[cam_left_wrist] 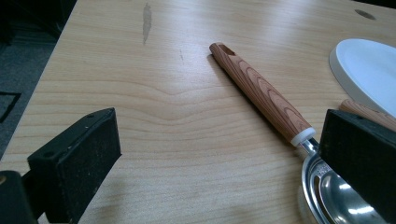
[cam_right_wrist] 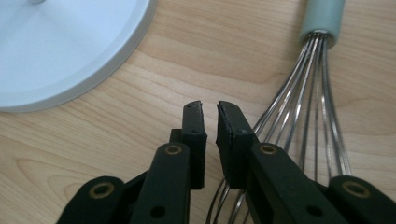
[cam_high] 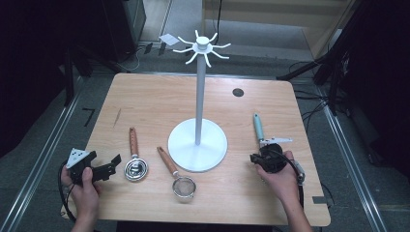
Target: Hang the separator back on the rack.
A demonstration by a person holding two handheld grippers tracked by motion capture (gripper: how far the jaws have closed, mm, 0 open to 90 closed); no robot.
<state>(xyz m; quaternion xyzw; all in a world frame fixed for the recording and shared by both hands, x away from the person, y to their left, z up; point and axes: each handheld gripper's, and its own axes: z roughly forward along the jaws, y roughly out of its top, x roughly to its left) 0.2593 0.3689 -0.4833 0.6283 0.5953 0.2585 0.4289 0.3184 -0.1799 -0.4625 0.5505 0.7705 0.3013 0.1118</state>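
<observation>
A white hook stand [cam_high: 198, 96] rises from its round base [cam_high: 183, 152] at mid-table. Left of the base lies a wooden-handled metal scoop [cam_high: 134, 155], and a wooden-handled strainer [cam_high: 176, 175] lies in front of the base. My left gripper [cam_high: 113, 165] is at the table's left front, open wide, with its right jaw beside the scoop's bowl [cam_left_wrist: 327, 191] and the scoop's handle [cam_left_wrist: 261, 91] ahead. A teal-handled whisk [cam_high: 258, 126] lies right of the base. My right gripper [cam_right_wrist: 210, 121] hovers over the whisk's wires [cam_right_wrist: 303, 93], shut to a thin slit with nothing between its tips.
A dark round hole [cam_high: 238, 92] marks the table's far right part. The stand's base [cam_right_wrist: 70, 46] is close on the left of my right gripper. Dark equipment and cables stand on the floor around the table.
</observation>
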